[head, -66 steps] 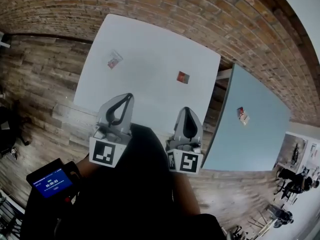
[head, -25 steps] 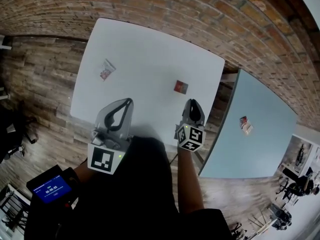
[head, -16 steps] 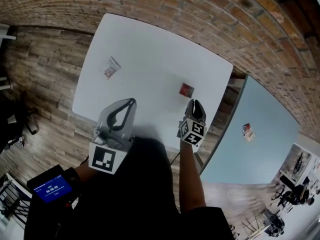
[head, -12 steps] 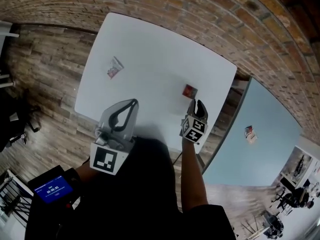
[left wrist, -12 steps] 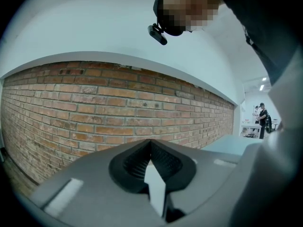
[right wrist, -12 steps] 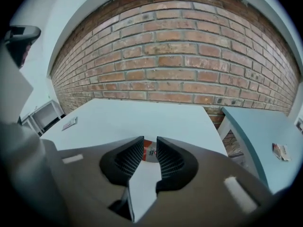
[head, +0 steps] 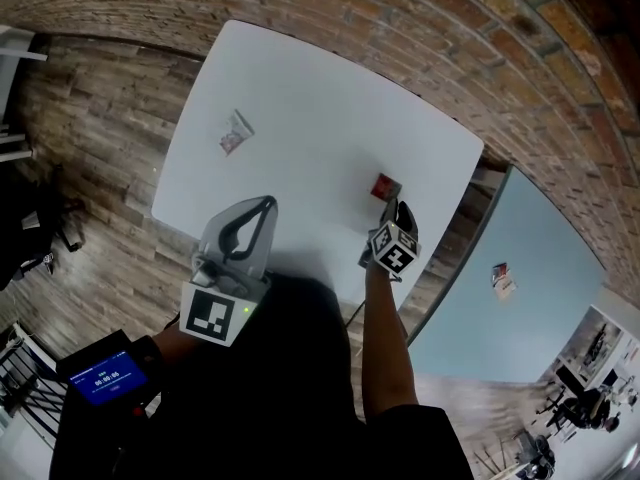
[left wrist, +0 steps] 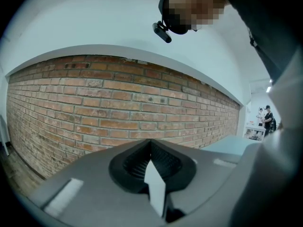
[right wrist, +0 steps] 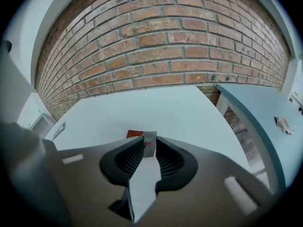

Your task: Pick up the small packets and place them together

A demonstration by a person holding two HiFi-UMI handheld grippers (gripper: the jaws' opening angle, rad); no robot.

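Three small packets show. A red packet (head: 385, 187) lies on the white table (head: 310, 118) near its right edge. A pale packet with a red patch (head: 237, 133) lies far left. A third packet (head: 503, 278) rests on the blue table (head: 520, 318). My right gripper (head: 400, 211) tilts down right behind the red packet (right wrist: 135, 134). Its jaws have just been opening and stand slightly apart; the packet's near end shows through the gap, not pinched. My left gripper (head: 243, 230) hovers over the table's near edge, shut and empty (left wrist: 154, 162).
A brick wall (right wrist: 165, 37) runs behind both tables. A gap with wooden floor (head: 440, 258) separates the white table from the blue one (right wrist: 255, 108). The pale packet (right wrist: 59, 130) and the third packet (right wrist: 284, 123) sit at the edges of the right gripper view.
My right gripper has dropped and moved forward to the red packet, tilting down, and its jaws have parted a little. The left gripper has sunk slightly and stays shut.
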